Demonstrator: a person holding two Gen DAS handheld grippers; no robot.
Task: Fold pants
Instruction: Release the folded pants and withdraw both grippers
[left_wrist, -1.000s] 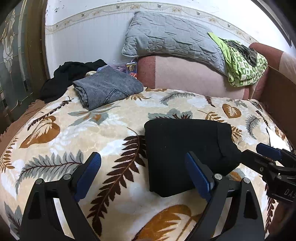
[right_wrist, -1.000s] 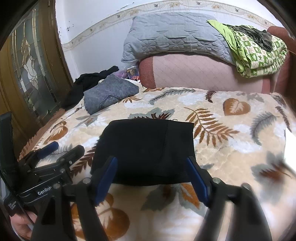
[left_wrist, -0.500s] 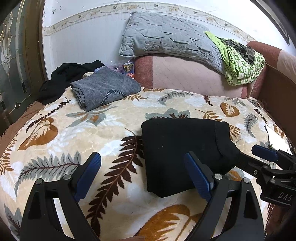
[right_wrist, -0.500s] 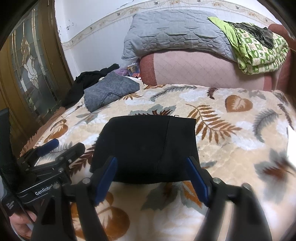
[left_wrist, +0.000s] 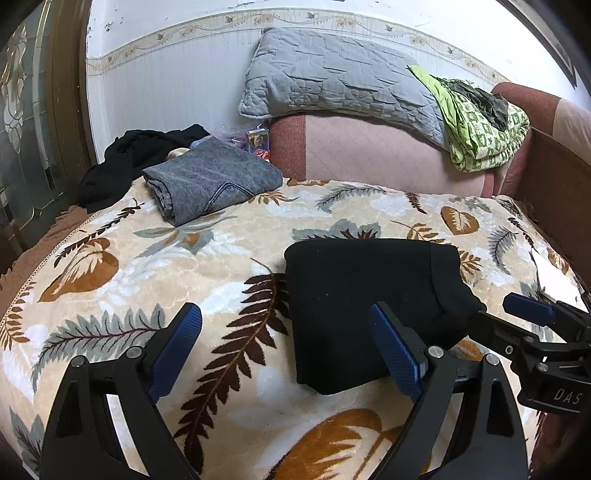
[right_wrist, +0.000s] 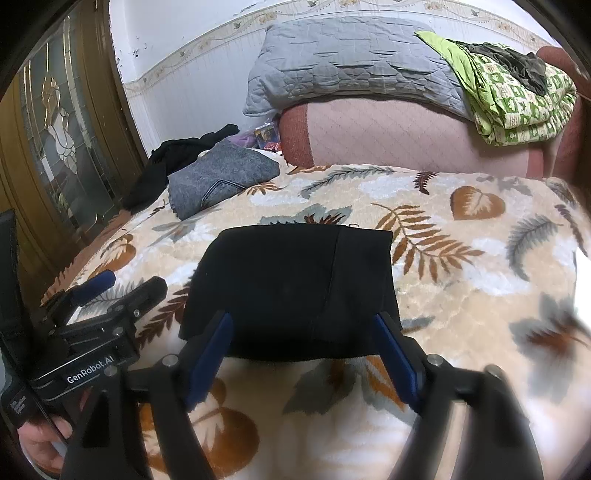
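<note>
Both my tools wide, empty: left tool, right tool. Black pants folded on bed, between them. Risk: a one-layer pinch could drag the fold open.

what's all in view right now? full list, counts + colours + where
black pants: 1, black, folded, mid-blanket, before both grippers
blanket: 1, cream with leaf print, covers the bed
grey jeans: 1, grey, folded, far left of blanket
black garment: 1, black, heaped behind jeans
pillow: 1, grey quilted, on pink headboard
green bedding: 1, green-white, right on headboard
door: 1, brown, glass panel, left
left gripper: blue pads, open, empty
right gripper: blue pads, open, empty
</note>
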